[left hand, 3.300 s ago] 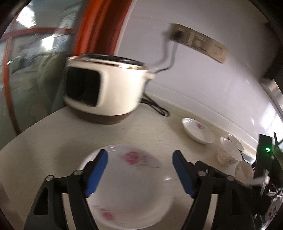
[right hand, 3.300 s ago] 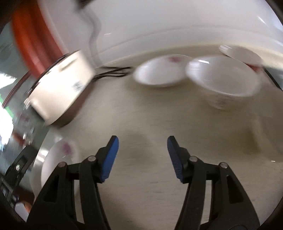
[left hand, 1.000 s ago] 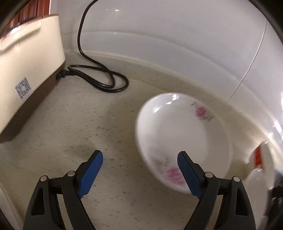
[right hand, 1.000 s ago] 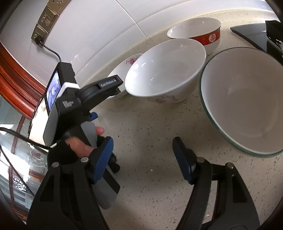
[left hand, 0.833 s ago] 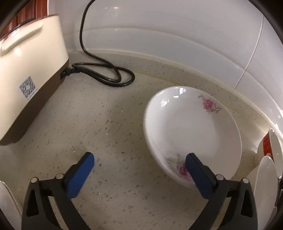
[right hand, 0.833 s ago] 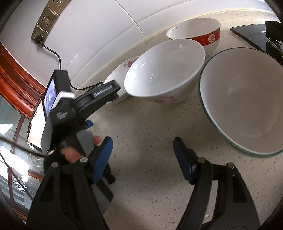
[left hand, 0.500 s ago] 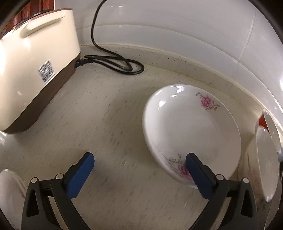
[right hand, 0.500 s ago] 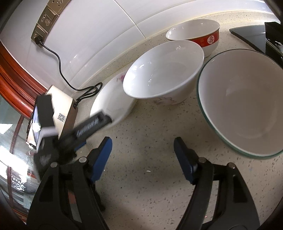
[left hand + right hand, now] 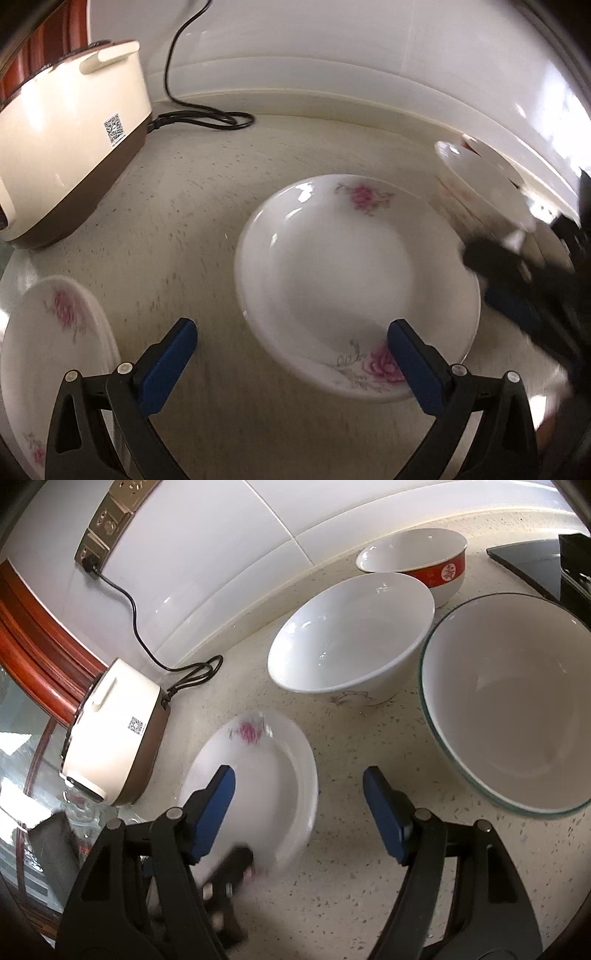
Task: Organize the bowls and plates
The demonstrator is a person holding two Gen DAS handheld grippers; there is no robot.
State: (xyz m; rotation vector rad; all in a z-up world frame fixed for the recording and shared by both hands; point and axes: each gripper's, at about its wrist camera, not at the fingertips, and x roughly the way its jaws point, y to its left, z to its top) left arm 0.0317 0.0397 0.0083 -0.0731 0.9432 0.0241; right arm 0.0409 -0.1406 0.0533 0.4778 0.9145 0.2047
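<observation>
Since half a second ago the left tongs have pulled back, so the rose plate now fills the middle of the left wrist frame, flat on the counter, its near rim between the spread, empty pads. A second rose plate lies at lower left. The right tongs also hang released; the left is nearer.

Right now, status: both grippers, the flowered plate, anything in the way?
Left gripper open, right finger over flowered plate, no grip seen. Right gripper open, holding nothing. Second plate sits left; white bowl close on the right.
</observation>
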